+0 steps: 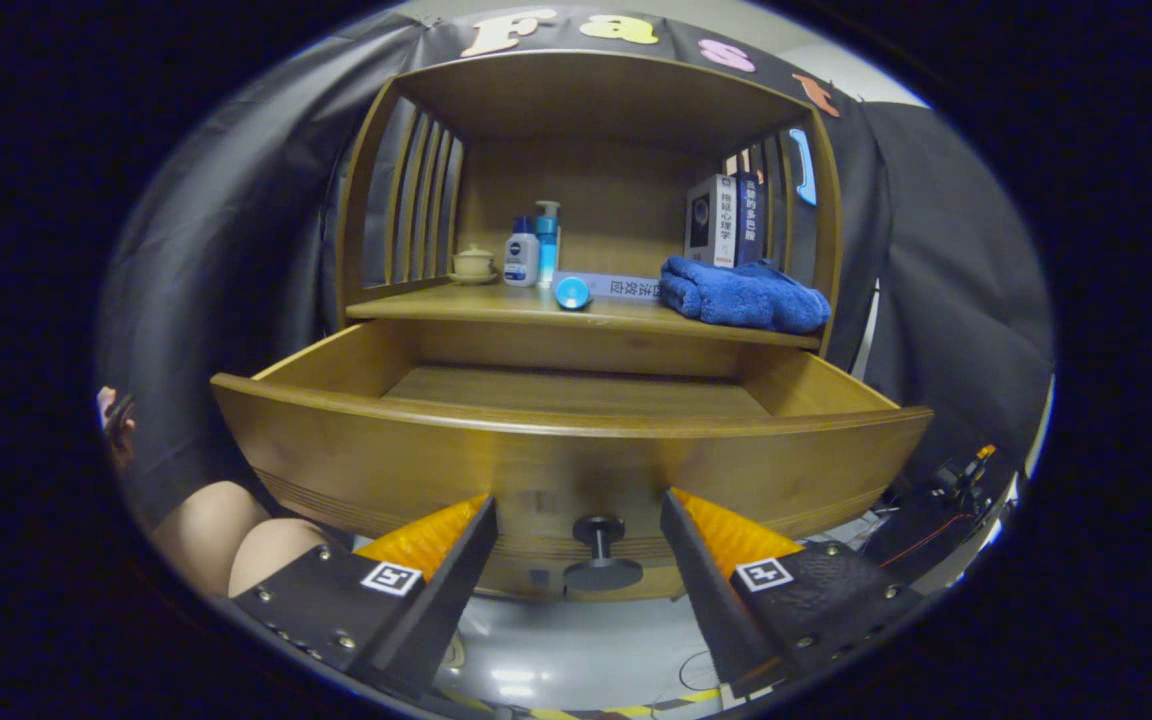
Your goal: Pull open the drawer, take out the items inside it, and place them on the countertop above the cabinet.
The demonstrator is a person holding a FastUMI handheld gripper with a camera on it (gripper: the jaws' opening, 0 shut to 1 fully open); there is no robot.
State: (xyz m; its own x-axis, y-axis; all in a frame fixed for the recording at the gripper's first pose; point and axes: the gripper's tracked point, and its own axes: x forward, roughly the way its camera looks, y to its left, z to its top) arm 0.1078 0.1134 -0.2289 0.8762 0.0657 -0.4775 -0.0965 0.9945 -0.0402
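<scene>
Recording booth, black cloth wall (936,250), wooden cabinet (576,310), toiletries (522,255), books (721,220)

A warm honey-brown wooden drawer (576,455) with visible grain is fitted with a black round knob (600,552). On the brown wooden countertop (496,303) are seen a royal-blue folded towel (742,293), a white bottle with a dark-blue cap (522,254), a translucent turquoise pump bottle (548,238) and a cream ceramic cup (473,263). Black-and-white square markers are borne by the gripper (577,525).
</scene>
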